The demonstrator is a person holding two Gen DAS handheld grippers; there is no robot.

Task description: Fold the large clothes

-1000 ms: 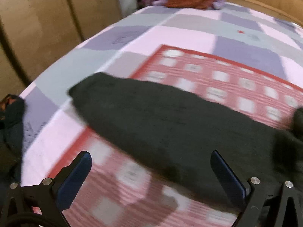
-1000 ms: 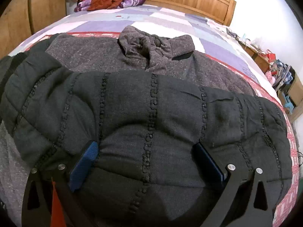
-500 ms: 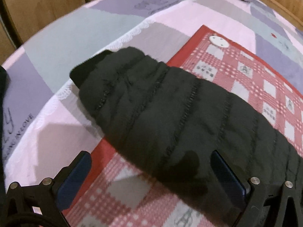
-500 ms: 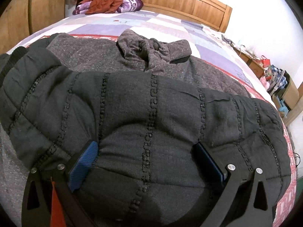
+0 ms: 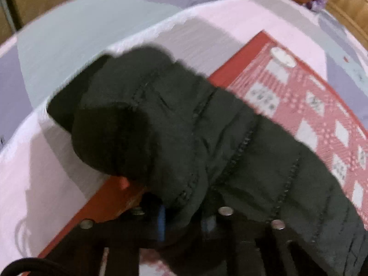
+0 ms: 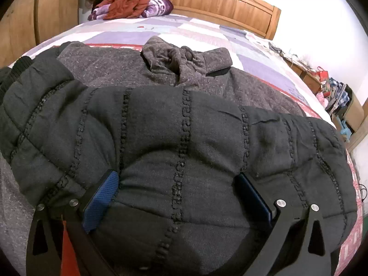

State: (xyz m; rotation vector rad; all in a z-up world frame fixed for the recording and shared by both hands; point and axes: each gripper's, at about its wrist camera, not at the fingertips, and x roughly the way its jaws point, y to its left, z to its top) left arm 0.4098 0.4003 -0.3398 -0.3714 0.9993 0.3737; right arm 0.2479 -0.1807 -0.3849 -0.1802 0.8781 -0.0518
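Observation:
A dark quilted jacket [image 6: 184,128] lies on the bed, one sleeve folded across its grey fleece-lined body, collar [image 6: 186,57] at the far side. In the left wrist view the other black sleeve [image 5: 184,126] stretches out over a red checked mat [image 5: 299,105]. My left gripper [image 5: 184,225] is shut on the near edge of this sleeve, its fingers mostly hidden by fabric. My right gripper [image 6: 177,195] is open, its blue pads [image 6: 101,195] pressed into the folded sleeve on both sides of a bulge.
The bed has a pink, lilac and grey patchwork sheet [image 5: 69,34] and a wooden headboard [image 6: 218,2]. A heap of orange and purple clothes [image 6: 131,4] lies near the headboard. A wooden wardrobe [image 6: 27,18] stands at the left; clutter [image 6: 333,92] stands at the right.
My left gripper has moved forward onto the black sleeve and shut on its edge; it was open before. My right gripper has stayed open on the folded sleeve.

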